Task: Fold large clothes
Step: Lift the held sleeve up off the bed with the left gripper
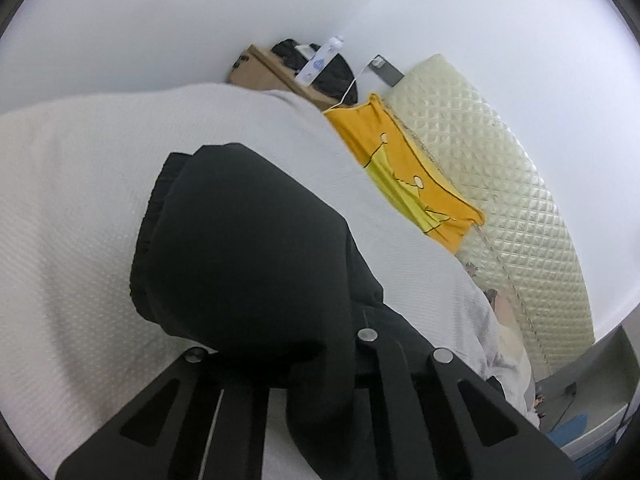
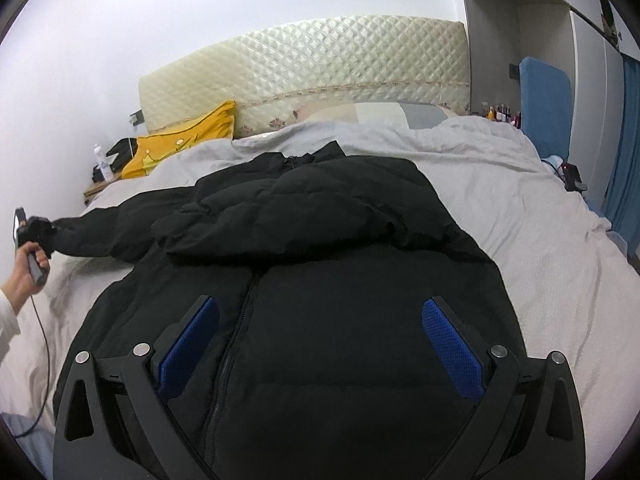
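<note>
Black puffer jacket (image 2: 320, 240) lies front-up, spread over the grey bedspread (image 2: 540, 220), collar toward the quilted cream headboard (image 2: 312, 64), zip running down the middle toward the camera. One sleeve (image 2: 108, 232) is stretched out to the picture's left, off the jacket body and raised a little above the bed.

Left gripper (image 2: 34, 226) sits at the far left edge of the right wrist view, gripped by a hand (image 2: 28, 276) with a pale cuff; a cable hangs from it. Its jaws are closed tight on the sleeve cuff. In the left wrist view the black sleeve (image 1: 248, 248) fills the centre and covers the fingertips, so the pinch itself is hidden there; cuff ribbing shows at the sleeve's left end.

Right gripper (image 2: 320, 340) hovers over the jacket's lower front, jaws spread as wide as they go, blue pads (image 2: 452, 352) either side of the zip, nothing between them but the fabric lying below. Whether the fingertips touch the jacket, can't tell.

Yellow cushion (image 2: 188, 136) leans near the headboard's left end, beside a nightstand (image 2: 96, 188) with a white bottle (image 2: 102, 164). Blue chair back (image 2: 544, 104) stands on the bed's right side.
</note>
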A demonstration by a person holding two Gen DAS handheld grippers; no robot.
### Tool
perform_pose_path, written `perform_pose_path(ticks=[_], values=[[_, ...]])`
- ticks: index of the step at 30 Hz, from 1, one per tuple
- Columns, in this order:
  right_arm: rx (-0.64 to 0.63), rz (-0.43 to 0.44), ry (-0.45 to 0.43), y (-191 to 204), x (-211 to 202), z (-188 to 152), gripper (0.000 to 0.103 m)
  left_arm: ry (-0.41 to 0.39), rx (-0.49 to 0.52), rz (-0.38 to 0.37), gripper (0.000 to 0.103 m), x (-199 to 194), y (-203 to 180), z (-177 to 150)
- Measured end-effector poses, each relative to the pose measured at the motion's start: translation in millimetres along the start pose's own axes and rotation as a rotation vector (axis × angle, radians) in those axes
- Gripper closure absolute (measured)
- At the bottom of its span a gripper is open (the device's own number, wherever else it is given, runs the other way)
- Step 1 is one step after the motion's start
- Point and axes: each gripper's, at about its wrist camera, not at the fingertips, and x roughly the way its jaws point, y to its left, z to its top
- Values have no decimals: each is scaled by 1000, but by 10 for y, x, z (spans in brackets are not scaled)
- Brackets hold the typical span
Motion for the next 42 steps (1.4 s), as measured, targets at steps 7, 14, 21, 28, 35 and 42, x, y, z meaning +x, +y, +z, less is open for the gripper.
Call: perform_pose_path(ticks=[7, 14, 21, 28, 35, 42], values=[[12, -2, -46, -125, -157, 52, 1, -40, 89, -3, 96, -484, -603, 106], [29, 15, -81, -266, -267, 109, 0, -87, 214, -40, 96, -899, -1358, 105], [30, 17, -104, -396, -342, 141, 0, -107, 310, -95, 96, -1262, -2082, -66], [63, 21, -124, -568, -413, 156, 0, -113, 407, -166, 96, -1446, -2740, -406], [77, 31, -143, -639, -468, 174, 0, -95, 491, -239, 96, -1399, -3284, -828], [110, 29, -155, -742, -498, 176, 0, -39, 578, -286, 96, -1183, -3748, -1470]])
